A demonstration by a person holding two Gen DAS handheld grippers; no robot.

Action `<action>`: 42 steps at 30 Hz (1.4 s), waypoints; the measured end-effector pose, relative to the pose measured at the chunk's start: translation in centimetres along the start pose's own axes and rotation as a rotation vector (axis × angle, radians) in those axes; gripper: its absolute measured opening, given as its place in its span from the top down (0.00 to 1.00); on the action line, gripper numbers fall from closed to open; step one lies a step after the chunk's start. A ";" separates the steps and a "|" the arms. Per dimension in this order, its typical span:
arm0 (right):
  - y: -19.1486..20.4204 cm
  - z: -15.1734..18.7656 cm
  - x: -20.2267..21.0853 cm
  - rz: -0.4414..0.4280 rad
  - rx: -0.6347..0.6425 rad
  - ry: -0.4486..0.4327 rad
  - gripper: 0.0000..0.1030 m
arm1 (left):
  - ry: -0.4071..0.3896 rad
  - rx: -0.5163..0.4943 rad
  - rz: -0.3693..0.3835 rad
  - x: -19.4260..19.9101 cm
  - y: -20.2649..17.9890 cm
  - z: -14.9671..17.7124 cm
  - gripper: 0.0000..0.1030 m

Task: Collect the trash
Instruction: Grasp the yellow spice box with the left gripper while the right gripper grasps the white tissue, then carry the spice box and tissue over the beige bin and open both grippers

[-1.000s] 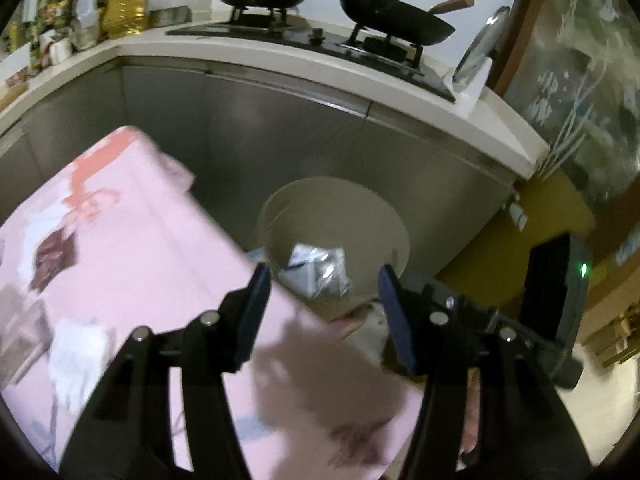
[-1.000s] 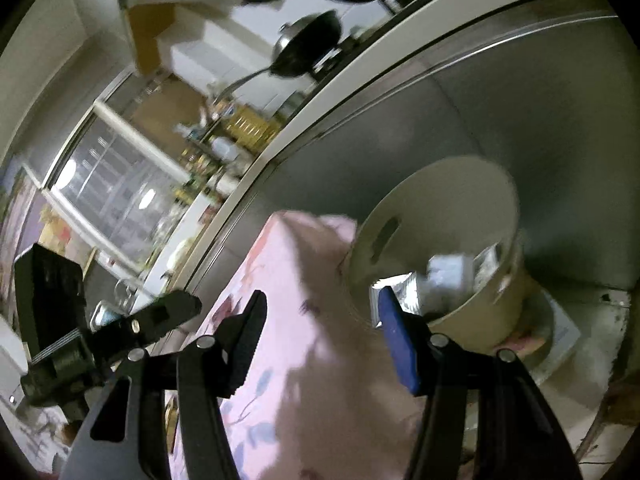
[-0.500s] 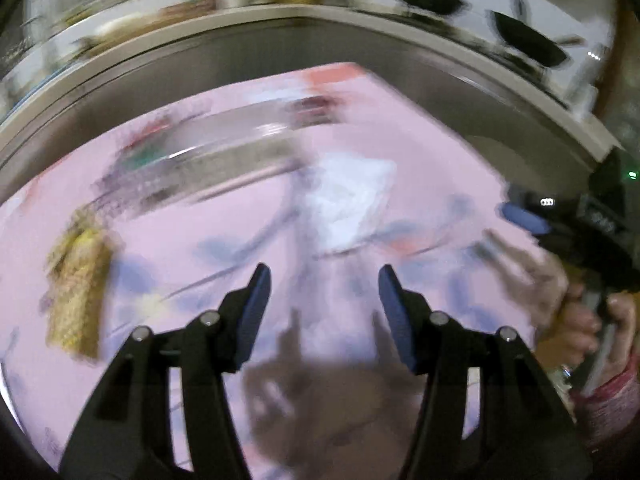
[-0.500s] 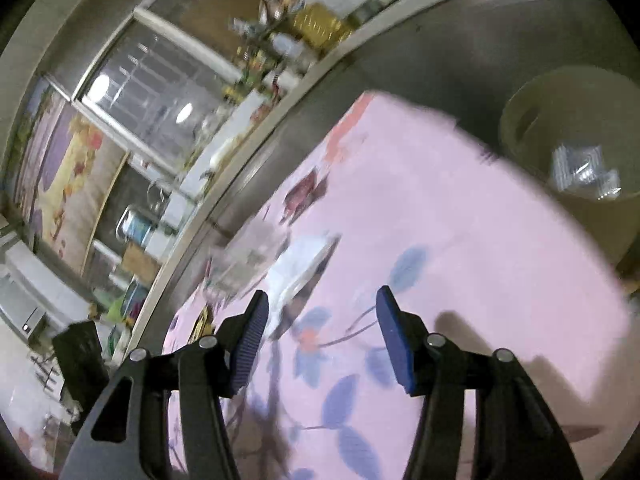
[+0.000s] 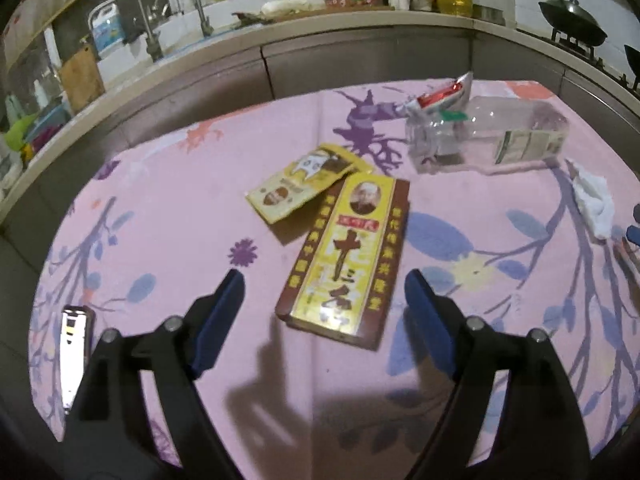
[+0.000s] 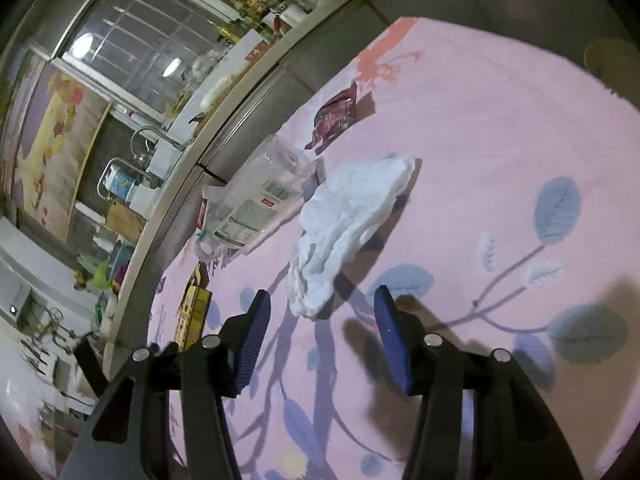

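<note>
On the pink flowered tablecloth lies a flat yellow and brown box, just ahead of my left gripper, whose jaws are opening with nothing between them. A yellow packet touches the box's far end. Beyond lie a crushed clear plastic bottle and a red and white wrapper. A crumpled white tissue lies just ahead of my right gripper, which stands open and empty. The bottle and a dark red wrapper lie past the tissue.
A phone lies at the table's near left edge. A kitchen counter with a sink, bottles and a wok curves behind the table. The cream trash bin shows at the far right edge past the table.
Both grippers swung away from the cream bin and over the table. The left one now faces the box and its jaws stand wider; the right one now faces the tissue.
</note>
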State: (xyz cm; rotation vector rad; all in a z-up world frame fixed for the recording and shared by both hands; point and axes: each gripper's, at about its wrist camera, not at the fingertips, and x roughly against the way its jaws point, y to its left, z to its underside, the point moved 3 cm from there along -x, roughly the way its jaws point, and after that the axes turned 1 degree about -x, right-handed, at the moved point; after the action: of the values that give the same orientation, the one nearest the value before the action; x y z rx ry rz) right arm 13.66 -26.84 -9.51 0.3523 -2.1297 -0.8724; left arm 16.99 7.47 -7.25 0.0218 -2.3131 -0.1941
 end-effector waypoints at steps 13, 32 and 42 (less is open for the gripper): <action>-1.0 -1.7 -4.2 -0.051 -0.162 0.045 0.89 | 0.060 0.023 0.055 -3.6 0.7 0.3 0.33; -1.3 1.2 3.9 -0.121 -0.041 -0.019 0.95 | 0.030 -0.106 0.436 4.1 -12.2 -1.9 0.42; -8.6 -1.0 10.5 -0.116 -0.150 -0.183 0.95 | -0.019 -0.292 0.612 6.8 -26.2 -6.1 0.44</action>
State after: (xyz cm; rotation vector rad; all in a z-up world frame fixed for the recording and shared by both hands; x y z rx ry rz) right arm 7.24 -38.88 -9.03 0.3316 -2.2106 -1.1636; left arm 15.60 -19.72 -2.11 -0.8224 -2.1762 -0.2119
